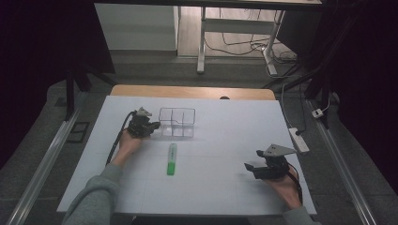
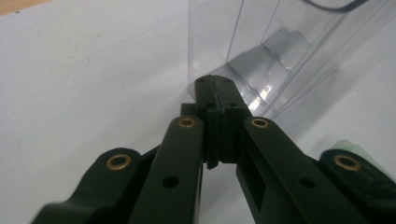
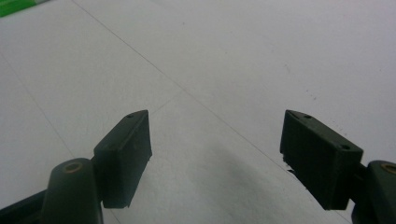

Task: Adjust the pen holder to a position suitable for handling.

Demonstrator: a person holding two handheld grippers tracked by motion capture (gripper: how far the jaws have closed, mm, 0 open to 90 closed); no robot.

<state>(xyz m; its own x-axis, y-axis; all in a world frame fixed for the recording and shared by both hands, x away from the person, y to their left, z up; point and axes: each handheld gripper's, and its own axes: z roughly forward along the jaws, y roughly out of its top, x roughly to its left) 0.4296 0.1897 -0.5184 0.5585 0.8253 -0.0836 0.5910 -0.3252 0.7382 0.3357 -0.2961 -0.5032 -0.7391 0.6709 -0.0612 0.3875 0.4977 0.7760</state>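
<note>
Fingers (image 2: pixel 215 93) of left gripper (image 1: pixel 151 125) closed against clear organizer (image 1: pixel 177 122).

White table (image 1: pixel 225 140) carries a clear box (image 1: pixel 177 122) and, seemingly, a green marker (image 1: pixel 172 159).

No readable text, labels, brands or numbers anywhere.

On the table (image 1: pixel 225 140), the marker (image 1: pixel 172 159) lies before the clear divided box (image 1: pixel 177 122).
</note>
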